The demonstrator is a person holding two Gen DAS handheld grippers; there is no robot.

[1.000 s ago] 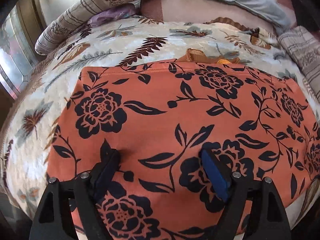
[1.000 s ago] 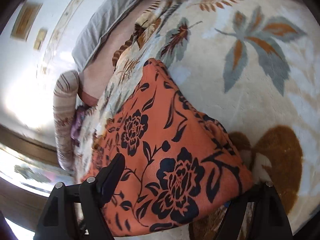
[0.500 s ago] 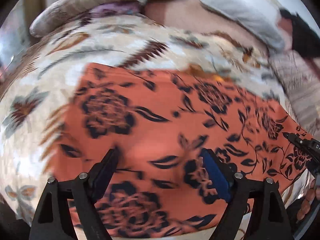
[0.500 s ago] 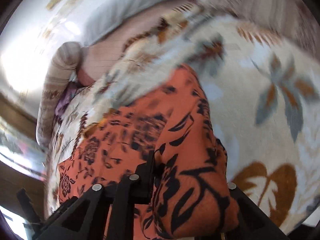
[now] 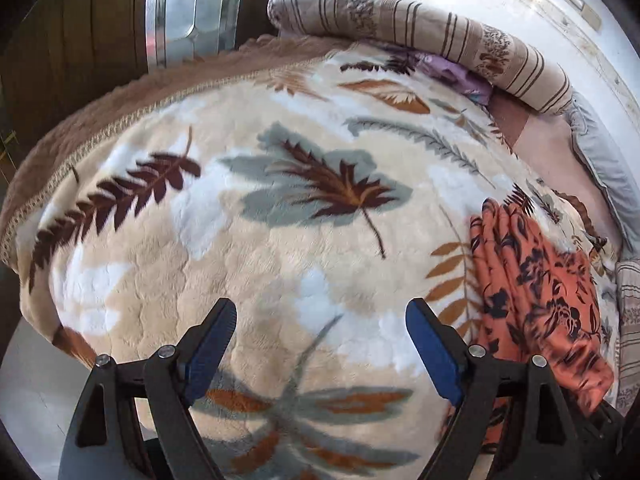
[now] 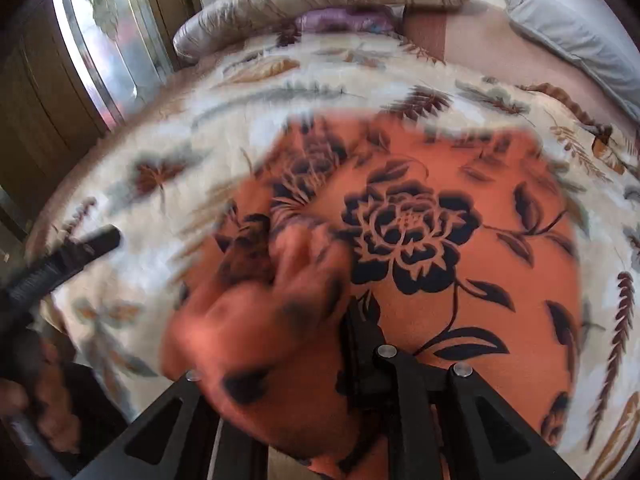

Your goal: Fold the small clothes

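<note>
An orange garment with black flowers (image 6: 440, 240) lies on the leaf-patterned blanket (image 6: 248, 128). My right gripper (image 6: 344, 320) is shut on a bunched fold of it, and the lifted cloth is blurred and hides the left finger. In the left wrist view the same garment (image 5: 536, 292) hangs as a gathered strip at the right edge. My left gripper (image 5: 320, 316) stands open over bare blanket (image 5: 280, 240), to the left of the garment, with nothing between its blue pads. The left gripper (image 6: 80, 248) also shows at the left edge of the right wrist view.
A striped bolster (image 5: 420, 28) and a purple cloth (image 5: 460, 76) lie along the far side of the bed, with a grey pillow (image 5: 600, 160) to the right. The blanket's brown edge (image 5: 100, 120) drops off towards a window frame (image 5: 188, 12).
My right gripper went from open around the garment's corner to shut on it and pulled it up and across. The left gripper swung off the garment onto bare blanket, still open.
</note>
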